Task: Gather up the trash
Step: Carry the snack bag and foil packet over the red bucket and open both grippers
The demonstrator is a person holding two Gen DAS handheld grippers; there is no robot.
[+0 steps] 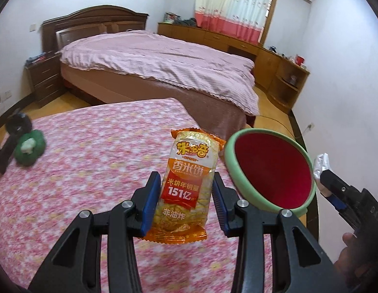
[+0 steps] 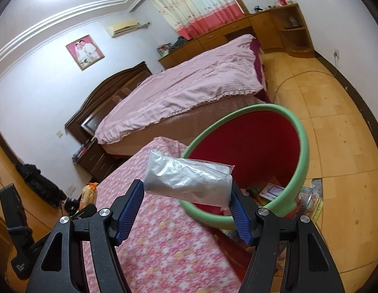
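My left gripper (image 1: pixel 186 190) is shut on an orange rice-cracker packet (image 1: pixel 189 185), held upright above the pink floral tablecloth (image 1: pixel 91 171). To its right stands a round bin (image 1: pixel 272 171) with a green rim and red inside. In the right wrist view my right gripper (image 2: pixel 186 195) is shut on a crumpled silver wrapper (image 2: pixel 189 180), held crosswise just in front of the bin (image 2: pixel 296 131). Some trash lies at the bottom of the bin. The right gripper (image 1: pixel 330 178) with its wrapper also shows at the right edge of the left wrist view.
A green toy (image 1: pixel 30 149) and a dark device (image 1: pixel 15 127) lie at the table's left edge. Beyond the table stands a bed with a pink cover (image 1: pixel 159 61), with wooden cabinets (image 1: pixel 274 63) along the far wall. More packets lie on the floor beside the bin (image 2: pixel 313 202).
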